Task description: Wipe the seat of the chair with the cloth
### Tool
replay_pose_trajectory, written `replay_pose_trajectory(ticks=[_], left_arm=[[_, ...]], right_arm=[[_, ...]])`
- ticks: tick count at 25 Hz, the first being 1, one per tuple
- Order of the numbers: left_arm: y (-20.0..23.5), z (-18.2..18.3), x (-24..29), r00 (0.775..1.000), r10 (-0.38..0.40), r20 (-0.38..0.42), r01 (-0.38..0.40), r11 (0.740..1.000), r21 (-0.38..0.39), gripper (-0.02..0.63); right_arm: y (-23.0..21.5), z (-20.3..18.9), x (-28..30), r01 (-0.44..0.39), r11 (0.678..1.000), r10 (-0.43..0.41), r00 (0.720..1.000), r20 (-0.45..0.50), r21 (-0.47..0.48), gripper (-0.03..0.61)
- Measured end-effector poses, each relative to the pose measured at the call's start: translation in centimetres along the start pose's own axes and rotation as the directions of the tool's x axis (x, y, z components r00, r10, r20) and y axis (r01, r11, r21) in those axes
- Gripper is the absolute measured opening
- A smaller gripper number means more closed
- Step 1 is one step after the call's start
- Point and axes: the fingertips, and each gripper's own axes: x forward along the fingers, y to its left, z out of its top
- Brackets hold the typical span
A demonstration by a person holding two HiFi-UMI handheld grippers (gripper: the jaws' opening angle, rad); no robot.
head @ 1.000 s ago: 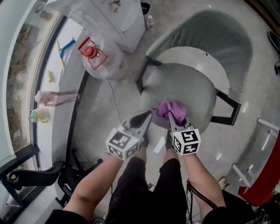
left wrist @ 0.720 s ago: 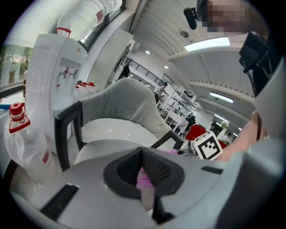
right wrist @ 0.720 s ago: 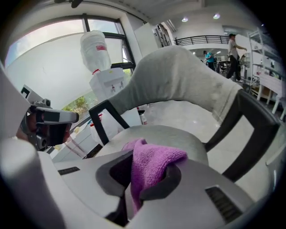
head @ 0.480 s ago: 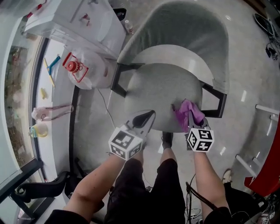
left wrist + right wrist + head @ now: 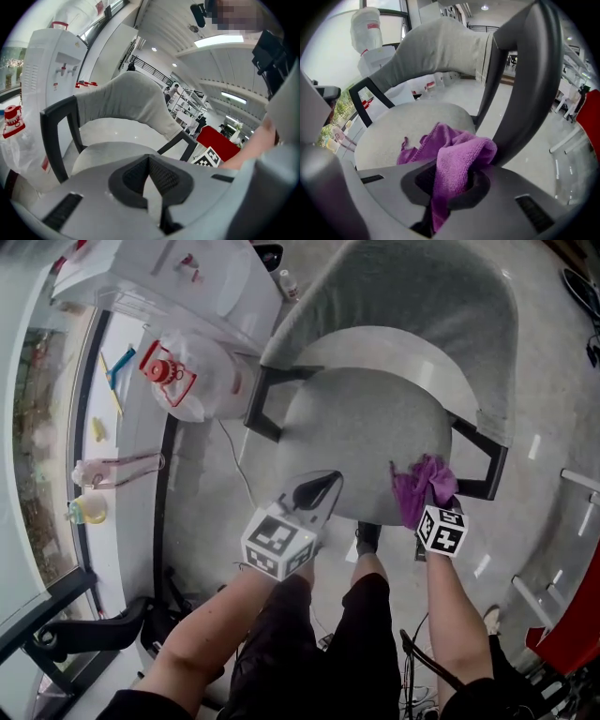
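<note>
Your right gripper (image 5: pixel 447 180) had its fingers clamped on the cloth (image 5: pixel 457 150), one fold bunched between them and the rest spilling forward onto the seat (image 5: pixel 352 432); the cloth lay at the seat's near right rim, just beside the black armrest (image 5: pixel 480 472); your left gripper (image 5: pixel 323 486) hovered at the near left rim, fingers together with nothing between them, so the right hand was the one on the job; nearly all the bare seat lay to the left of the cloth and away from you, toward the backrest (image 5: pixel 427 306); I judged the next stroke had to run leftward and outward across it, away from the armrest.
</note>
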Motion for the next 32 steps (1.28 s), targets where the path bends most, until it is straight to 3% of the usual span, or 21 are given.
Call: replay_pose_trajectory(ticks=[5, 14, 32], left_arm=[[1.7, -0.5, -1.4, 1.0, 0.03, 0.009, -0.03, 0.999, -0.02, 0.003], [4.4, -1.1, -3.8, 0.997, 0.076, 0.035, -0.073, 0.995, -0.065, 0.003], [9.5, -2.0, -8.8, 0.985, 0.155, 0.08, -0.143, 0.981, -0.133, 0.003]], right_arm=[[0.3, -0.4, 0.9, 0.029, 0.999, -0.028, 0.999, -0.027, 0.034, 0.029], [3.9, 0.7, 2.1, -0.027, 1.0, 0.027, 0.999, -0.043, 0.002, 0.029], [17.1, 2.9, 4.4, -0.201, 0.969, 0.193, 0.979, -0.067, -0.142, 0.029]])
